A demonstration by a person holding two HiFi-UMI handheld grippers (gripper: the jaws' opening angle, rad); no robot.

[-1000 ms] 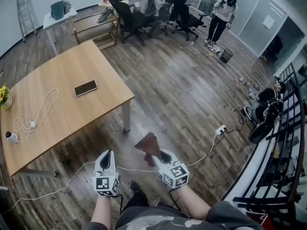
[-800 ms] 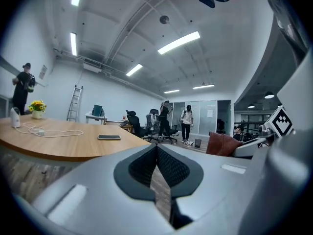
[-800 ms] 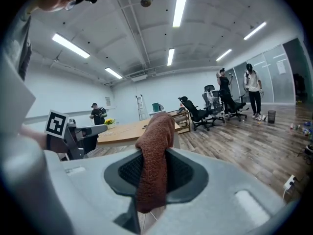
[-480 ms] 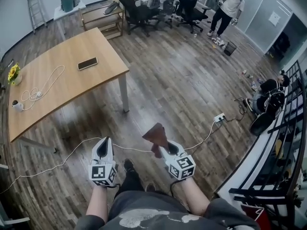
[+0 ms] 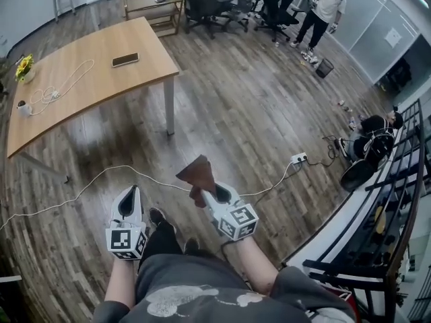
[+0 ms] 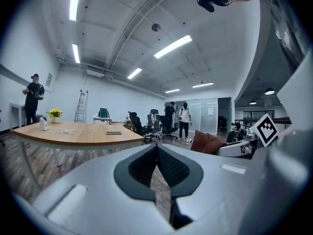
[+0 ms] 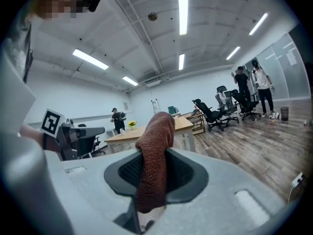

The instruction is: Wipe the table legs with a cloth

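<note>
The table [image 5: 87,62] stands far left, a phone [image 5: 125,60] on it (a cable [image 5: 62,86] further left), chairs [image 5: 199,7] behind it; near, the cloth [image 5: 195,175] sits in the right gripper [image 5: 205,194]

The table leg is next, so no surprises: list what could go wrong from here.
A white cable lies across the floor between the person and the table leg; a foot could catch on it.
The right hand-held gripper pinches the cloth by one part, with the rest loose; hard rubbing may pull it free.
</note>
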